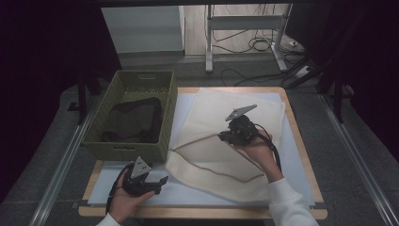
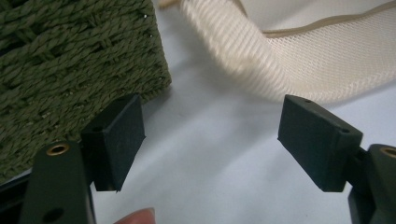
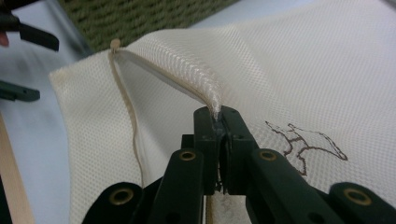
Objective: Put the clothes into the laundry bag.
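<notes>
1. The right gripper (image 1: 225,136) stood at centre of the high view, above the middle of the table, held by a hand in a white sleeve (image 1: 288,200).
2. In the right gripper view its jaws were closed tight on a raised fold of the cream mesh bag (image 3: 299,70). The pinched edge rose as a ridge from the jaws toward the upper left of that frame.
3. The mesh bag (image 1: 226,141) lay spread across the centre and right of the table in the high view, its lower left corner near the basket's front corner.
4. A tan drawstring (image 3: 133,126) ran down the bag's left hem in the right gripper view, ending in a small knot at the upper left.
5. A dark line drawing (image 3: 306,142) was printed on the bag, right of the jaws.
6. The left gripper (image 1: 162,181) sat at lower left of the high view, low over the pale table surface (image 1: 291,146), just in front of the basket.
7. In the left gripper view its jaws stood wide apart with nothing between them. The bag's edge (image 2: 289,60) lay beyond them at upper right.
8. The green woven basket (image 1: 167,101) occupied the upper left of the table, with dark cloth (image 1: 136,120) inside it.
</notes>
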Action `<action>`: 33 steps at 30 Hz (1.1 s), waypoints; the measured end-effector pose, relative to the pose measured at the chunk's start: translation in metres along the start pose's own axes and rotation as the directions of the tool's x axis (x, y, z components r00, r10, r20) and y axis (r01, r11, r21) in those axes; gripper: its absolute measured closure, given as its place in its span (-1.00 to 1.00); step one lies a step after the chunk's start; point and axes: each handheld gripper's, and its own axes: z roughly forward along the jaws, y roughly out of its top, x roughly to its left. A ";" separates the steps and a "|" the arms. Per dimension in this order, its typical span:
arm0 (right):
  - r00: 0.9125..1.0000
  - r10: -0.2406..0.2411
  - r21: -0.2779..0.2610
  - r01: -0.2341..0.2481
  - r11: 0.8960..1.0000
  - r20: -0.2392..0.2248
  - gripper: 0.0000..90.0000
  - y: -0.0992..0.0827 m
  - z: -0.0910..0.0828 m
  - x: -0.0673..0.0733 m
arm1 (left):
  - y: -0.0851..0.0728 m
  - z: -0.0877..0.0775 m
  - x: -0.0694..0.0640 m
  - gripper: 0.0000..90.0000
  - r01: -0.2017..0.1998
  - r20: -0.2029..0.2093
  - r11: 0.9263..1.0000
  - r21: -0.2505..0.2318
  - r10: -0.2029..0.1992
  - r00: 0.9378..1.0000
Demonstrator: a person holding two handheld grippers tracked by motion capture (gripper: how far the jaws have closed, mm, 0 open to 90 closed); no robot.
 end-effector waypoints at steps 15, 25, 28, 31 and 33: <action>1.000 0.006 -0.104 -0.005 0.995 0.011 0.92 0.010 -0.027 -0.009 | 0.001 -0.002 -0.005 -0.51 -0.009 -0.006 1.000 -0.004 0.009 1.000; 0.999 0.024 -0.166 -0.019 0.986 0.029 0.92 0.010 -0.048 -0.012 | 0.001 0.000 -0.006 -0.52 -0.019 -0.006 1.000 0.004 0.019 1.000; 0.999 0.028 -0.177 -0.022 0.984 0.034 0.92 0.009 -0.051 -0.012 | 0.001 0.000 -0.006 -0.52 -0.020 -0.006 1.000 0.005 0.020 1.000; 0.999 0.027 -0.178 -0.020 0.984 0.037 0.92 0.009 -0.051 -0.011 | 0.001 0.001 -0.006 -0.52 -0.021 -0.004 1.000 0.006 0.021 1.000; 0.999 0.027 -0.177 -0.020 0.984 0.038 0.92 0.009 -0.050 -0.011 | 0.002 0.001 -0.006 -0.52 -0.021 -0.003 1.000 0.003 0.021 1.000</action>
